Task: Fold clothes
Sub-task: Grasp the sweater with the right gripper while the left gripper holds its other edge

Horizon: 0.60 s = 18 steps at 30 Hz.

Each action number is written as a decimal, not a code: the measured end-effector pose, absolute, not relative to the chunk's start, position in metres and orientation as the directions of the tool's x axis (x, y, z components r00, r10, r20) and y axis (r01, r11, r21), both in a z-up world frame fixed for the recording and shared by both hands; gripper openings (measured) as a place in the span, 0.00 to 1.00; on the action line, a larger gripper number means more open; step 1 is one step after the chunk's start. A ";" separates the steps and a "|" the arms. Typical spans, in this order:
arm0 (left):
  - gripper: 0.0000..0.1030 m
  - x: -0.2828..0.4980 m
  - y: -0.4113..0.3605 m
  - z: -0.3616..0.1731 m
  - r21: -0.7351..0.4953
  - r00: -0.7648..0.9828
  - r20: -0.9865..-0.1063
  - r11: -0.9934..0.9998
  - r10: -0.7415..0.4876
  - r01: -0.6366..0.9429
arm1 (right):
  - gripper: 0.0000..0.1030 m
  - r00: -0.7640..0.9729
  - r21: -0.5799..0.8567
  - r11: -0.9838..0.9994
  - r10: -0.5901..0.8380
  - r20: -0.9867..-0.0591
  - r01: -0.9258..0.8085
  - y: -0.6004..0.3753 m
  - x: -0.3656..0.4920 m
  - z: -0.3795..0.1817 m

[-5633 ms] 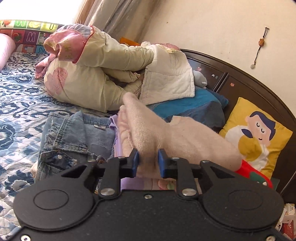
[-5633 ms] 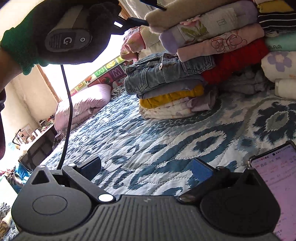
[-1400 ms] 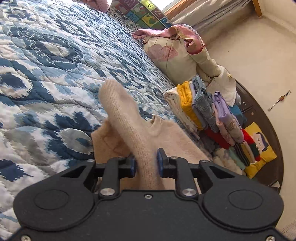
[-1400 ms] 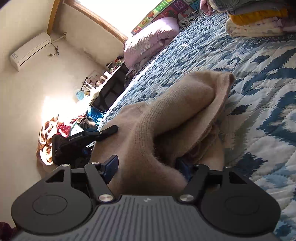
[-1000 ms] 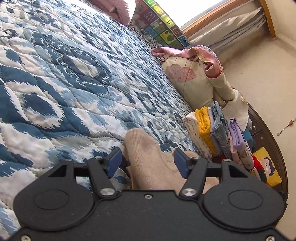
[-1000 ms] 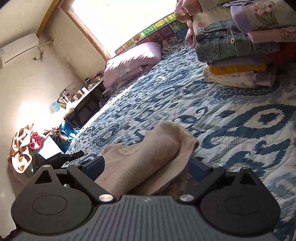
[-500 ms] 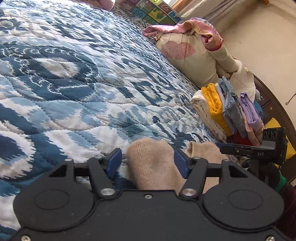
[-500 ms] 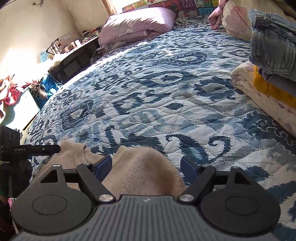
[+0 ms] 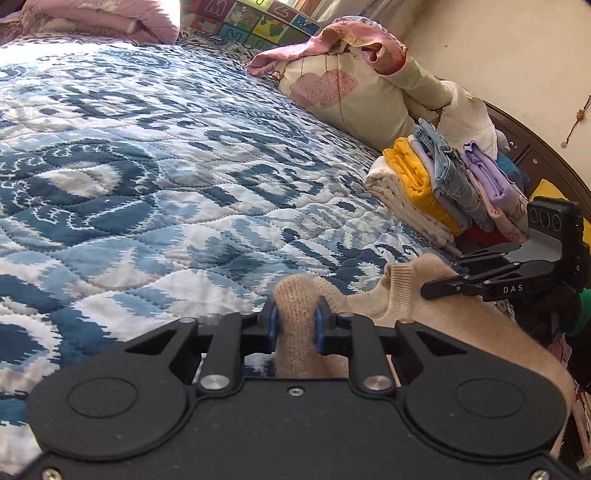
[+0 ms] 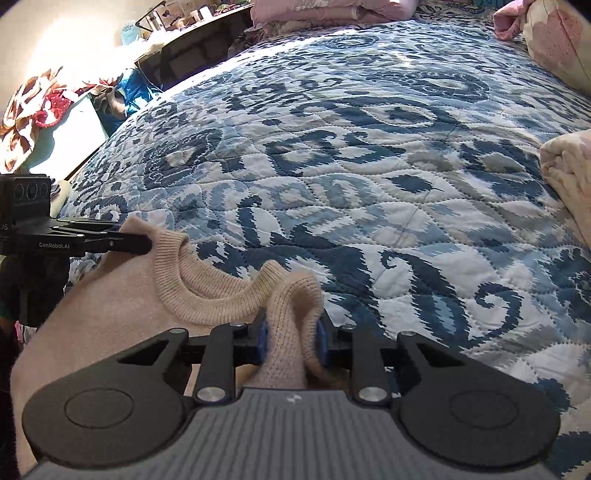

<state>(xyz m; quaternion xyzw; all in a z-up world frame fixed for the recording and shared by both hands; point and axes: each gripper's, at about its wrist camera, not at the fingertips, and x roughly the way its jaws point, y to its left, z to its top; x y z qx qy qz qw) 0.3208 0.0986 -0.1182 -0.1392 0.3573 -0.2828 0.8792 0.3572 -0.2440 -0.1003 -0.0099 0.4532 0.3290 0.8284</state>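
A beige knit sweater [image 9: 436, 314] lies at the near edge of the bed, spread on the blue-and-white quilt [image 9: 155, 192] with its ribbed collar [image 10: 207, 291] facing the far side. The left gripper [image 9: 295, 325] is closing its jaws on a bunched fold of the sweater's shoulder, and the blue pads [image 9: 272, 328] press into the knit from both sides. The right gripper [image 10: 291, 334] is likewise closing on the other shoulder, just right of the collar, its pads squeezing a raised hump of fabric.

In the left wrist view the right gripper shows as a black tool at the right edge, its fingers reaching over the sweater. In the right wrist view the left gripper appears at the left edge, touching the shoulder by the collar.

The quilt beyond the sweater is open. A stack of folded clothes [image 9: 450, 192] sits far right, near the dark wooden headboard [image 9: 546, 162], with yellow, denim and lilac layers. Behind it rests a cream and pink padded bundle [image 9: 354, 92]. A pink pillow [image 9: 110, 18] and an alphabet-patterned cushion [image 9: 251, 22] lie at the far end. To the left of the bed stands a cluttered dark table [image 10: 192, 44].
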 end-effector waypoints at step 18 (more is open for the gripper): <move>0.15 0.107 0.064 -0.001 -0.044 0.713 -0.463 0.817 -0.526 0.574 | 0.22 0.585 -0.100 0.692 0.513 -0.629 -0.715 -0.248 0.122 0.043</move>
